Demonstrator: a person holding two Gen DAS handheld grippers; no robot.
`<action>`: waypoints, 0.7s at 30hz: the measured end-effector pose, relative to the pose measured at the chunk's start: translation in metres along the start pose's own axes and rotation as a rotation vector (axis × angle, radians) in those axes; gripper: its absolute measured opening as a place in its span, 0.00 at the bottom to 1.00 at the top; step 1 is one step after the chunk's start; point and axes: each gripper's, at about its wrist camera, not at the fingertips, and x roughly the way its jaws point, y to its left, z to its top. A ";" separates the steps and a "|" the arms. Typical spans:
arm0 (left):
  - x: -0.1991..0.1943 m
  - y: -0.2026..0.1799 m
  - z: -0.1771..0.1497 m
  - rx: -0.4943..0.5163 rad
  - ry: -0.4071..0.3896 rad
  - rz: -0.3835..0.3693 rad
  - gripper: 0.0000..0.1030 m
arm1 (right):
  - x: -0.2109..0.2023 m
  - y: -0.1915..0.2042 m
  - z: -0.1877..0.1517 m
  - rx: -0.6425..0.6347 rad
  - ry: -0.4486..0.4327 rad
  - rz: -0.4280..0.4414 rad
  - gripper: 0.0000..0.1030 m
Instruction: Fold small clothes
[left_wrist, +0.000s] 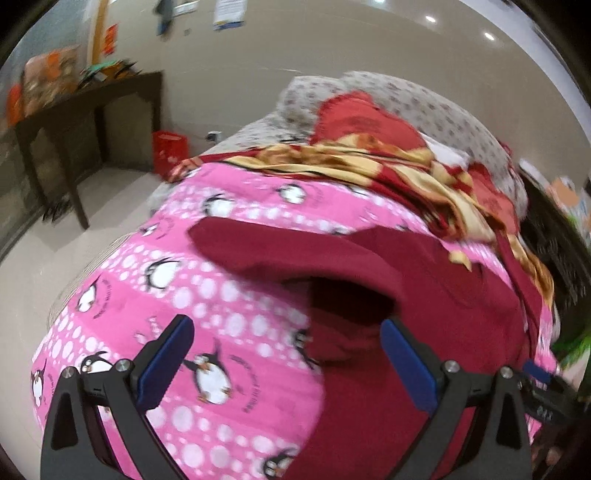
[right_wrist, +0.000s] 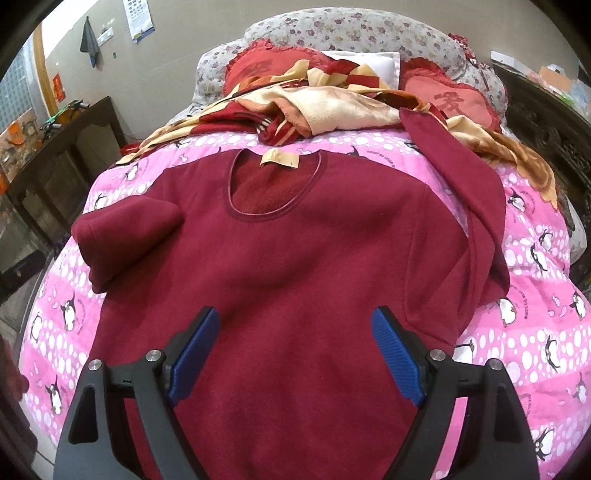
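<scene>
A maroon fleece sweatshirt (right_wrist: 295, 258) lies face-up on the pink penguin quilt (right_wrist: 535, 332), while the left gripper (left_wrist: 288, 354) and right gripper (right_wrist: 295, 343) hover over it, jaws wide, holding nothing

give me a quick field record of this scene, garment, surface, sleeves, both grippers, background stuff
garment: maroon fleece top, neck label showing, lying spread out
surface: pink penguin blanket on a bed
left sleeve in the right wrist view: folded in, cuff resting on the chest
right sleeve in that view: sleeve stretched up toward the pillows
left gripper: open, empty, above the top's edge and blanket
right gripper: open, empty, over the lower body of the top
behind: red and gold blanket, two red cushions, dark wooden table
</scene>
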 end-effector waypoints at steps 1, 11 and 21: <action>0.004 0.010 0.004 -0.033 0.008 -0.001 1.00 | 0.001 0.000 0.000 0.003 0.002 0.003 1.00; 0.091 0.103 0.036 -0.505 0.098 -0.106 0.91 | 0.009 0.009 0.001 -0.034 0.036 0.011 1.00; 0.141 0.097 0.069 -0.355 0.122 0.037 0.25 | 0.014 0.002 0.003 -0.030 0.051 0.005 1.00</action>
